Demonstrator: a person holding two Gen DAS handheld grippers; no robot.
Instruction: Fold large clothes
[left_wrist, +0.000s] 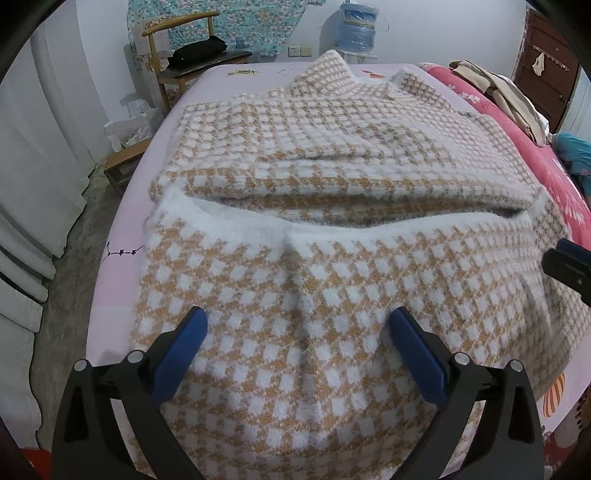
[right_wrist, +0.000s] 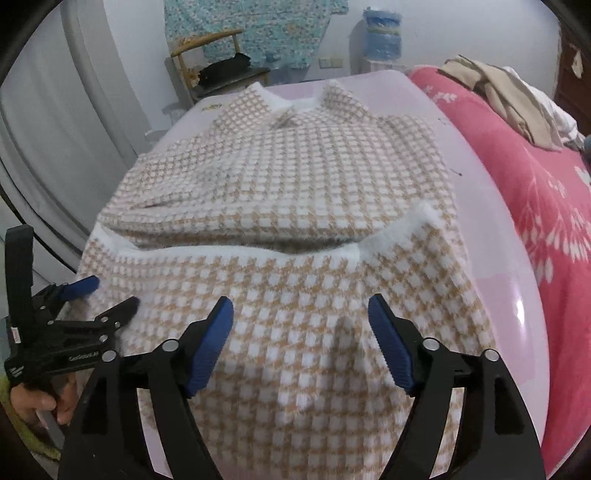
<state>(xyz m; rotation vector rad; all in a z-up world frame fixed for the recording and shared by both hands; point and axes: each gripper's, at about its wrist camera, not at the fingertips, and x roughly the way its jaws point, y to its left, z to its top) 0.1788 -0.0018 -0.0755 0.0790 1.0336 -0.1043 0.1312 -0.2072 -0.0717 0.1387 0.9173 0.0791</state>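
A tan-and-white checked sweater (left_wrist: 332, 206) lies on a bed with a pale pink sheet (left_wrist: 122, 236), its fluffy white hem folded up over the body so the near half forms a doubled layer with the collar at the far end. The left hand-held gripper (left_wrist: 299, 325) hangs over the near fold with its blue pads (left_wrist: 181, 354) spread wide — nothing is between them, and the knit only passes beneath. The right hand-held gripper (right_wrist: 301, 314) stands open as well, a little less wide, over the same near part of the sweater and clear of the cloth. In the right wrist view the left hand-held gripper shows at the left edge, a hand (right_wrist: 40, 402) around its handle. A red flowered blanket (right_wrist: 546, 206) covers the right side of the bed, with a heap of beige clothes (right_wrist: 513, 99) on it. Beyond the bed stand a wooden chair (left_wrist: 184, 55) and a blue water bottle (left_wrist: 356, 27).
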